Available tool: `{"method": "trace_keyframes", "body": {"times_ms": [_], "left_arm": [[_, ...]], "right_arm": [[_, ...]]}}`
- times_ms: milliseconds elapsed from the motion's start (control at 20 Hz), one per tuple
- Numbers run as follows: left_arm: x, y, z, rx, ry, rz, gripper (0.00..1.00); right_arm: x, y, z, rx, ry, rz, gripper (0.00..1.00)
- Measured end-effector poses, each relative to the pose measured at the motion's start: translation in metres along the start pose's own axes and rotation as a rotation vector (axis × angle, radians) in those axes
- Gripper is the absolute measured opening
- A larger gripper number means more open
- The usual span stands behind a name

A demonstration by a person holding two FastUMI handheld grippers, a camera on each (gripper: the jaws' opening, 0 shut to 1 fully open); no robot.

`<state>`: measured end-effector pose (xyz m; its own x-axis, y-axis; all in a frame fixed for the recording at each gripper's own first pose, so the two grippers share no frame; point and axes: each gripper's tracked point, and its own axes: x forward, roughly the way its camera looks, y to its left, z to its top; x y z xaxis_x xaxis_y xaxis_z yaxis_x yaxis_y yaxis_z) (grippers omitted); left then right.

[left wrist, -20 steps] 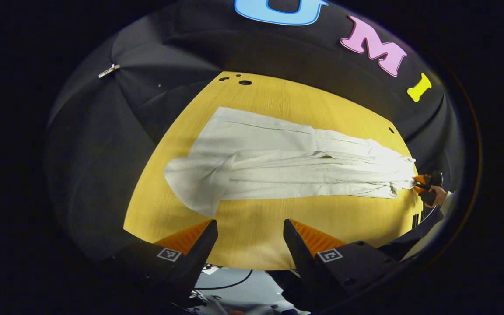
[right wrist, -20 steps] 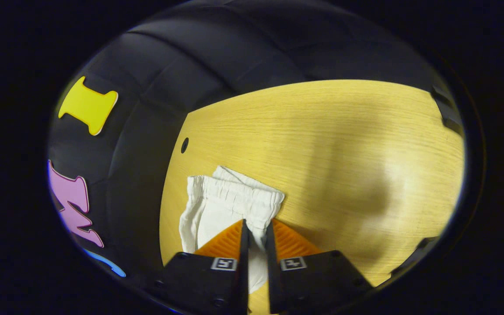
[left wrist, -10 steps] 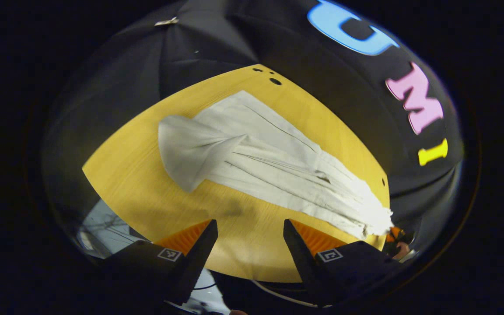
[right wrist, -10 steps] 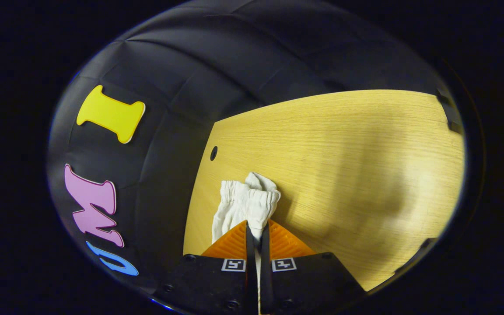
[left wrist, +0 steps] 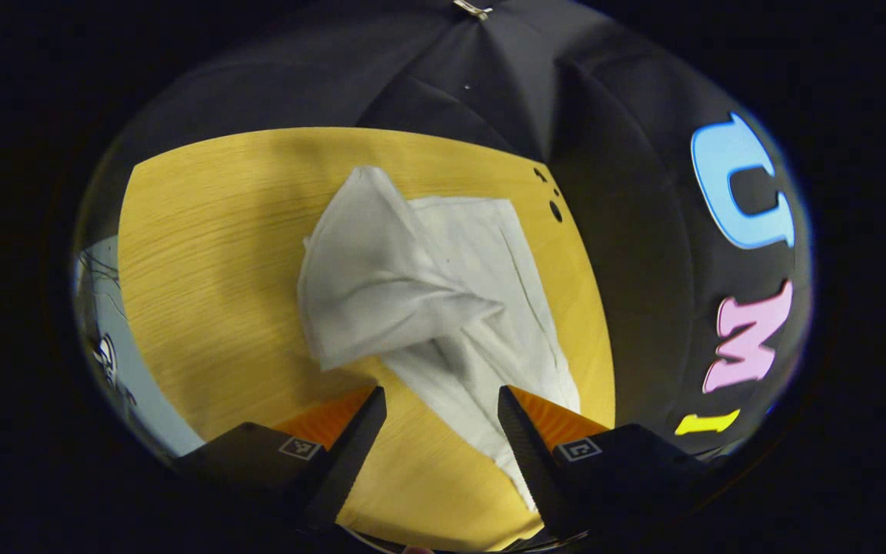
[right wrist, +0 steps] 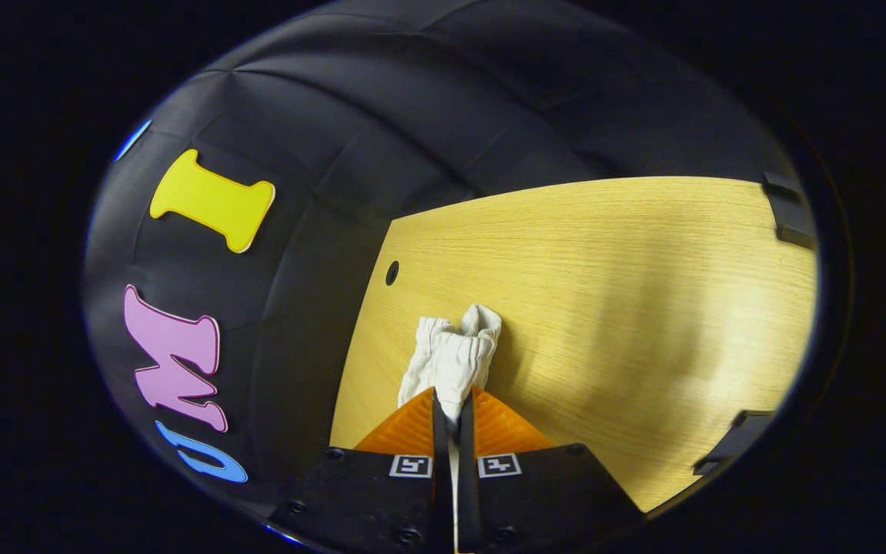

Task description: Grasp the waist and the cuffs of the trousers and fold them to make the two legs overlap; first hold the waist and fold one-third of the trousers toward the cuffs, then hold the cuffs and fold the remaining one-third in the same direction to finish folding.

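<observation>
My left gripper [left wrist: 441, 400] is open and holds nothing. It hangs over the white trousers [left wrist: 443, 308], which lie bunched on the yellow table [left wrist: 204, 254]. The cloth looks soft, light and floppy, so I think it will sag and slide. I would grab the cuff edge. My right gripper [right wrist: 452, 404] is closed tight on the waist [right wrist: 454, 355], pinching it.

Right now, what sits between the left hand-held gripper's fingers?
In the left gripper view: bare table and a strip of trousers cloth by one finger; left hand-held gripper open.
</observation>
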<state>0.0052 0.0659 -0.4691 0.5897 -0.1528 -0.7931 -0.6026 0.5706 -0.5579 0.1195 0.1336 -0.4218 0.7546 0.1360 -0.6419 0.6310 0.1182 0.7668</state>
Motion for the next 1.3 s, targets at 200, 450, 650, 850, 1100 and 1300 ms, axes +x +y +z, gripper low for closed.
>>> {"method": "trace_keyframes", "body": {"times_ms": [200, 450, 650, 850, 1100, 1300], "left_arm": [[0.019, -0.013, 0.02, 0.01, -0.02, 0.01, 0.92], [0.046, -0.011, 0.036, 0.021, -0.002, 0.097, 0.59], [0.059, -0.017, 0.041, -0.029, 0.017, 0.068, 0.1], [0.058, -0.022, 0.04, -0.081, 0.023, 0.002, 0.07], [0.055, -0.02, 0.034, -0.132, 0.028, -0.009, 0.07], [0.051, -0.017, 0.032, -0.131, 0.035, -0.024, 0.06]], "right_arm": [[-0.005, 0.011, -0.002, -0.012, -0.014, 0.015, 0.07], [-0.011, 0.03, -0.002, -0.028, -0.035, 0.055, 0.07], [-0.024, 0.055, -0.013, -0.09, -0.038, 0.105, 0.07], [-0.042, 0.094, -0.026, -0.125, -0.057, 0.184, 0.07], [-0.059, 0.16, -0.072, -0.235, -0.032, 0.311, 0.07], [-0.064, 0.201, -0.135, -0.368, 0.057, 0.39, 0.06]]}}
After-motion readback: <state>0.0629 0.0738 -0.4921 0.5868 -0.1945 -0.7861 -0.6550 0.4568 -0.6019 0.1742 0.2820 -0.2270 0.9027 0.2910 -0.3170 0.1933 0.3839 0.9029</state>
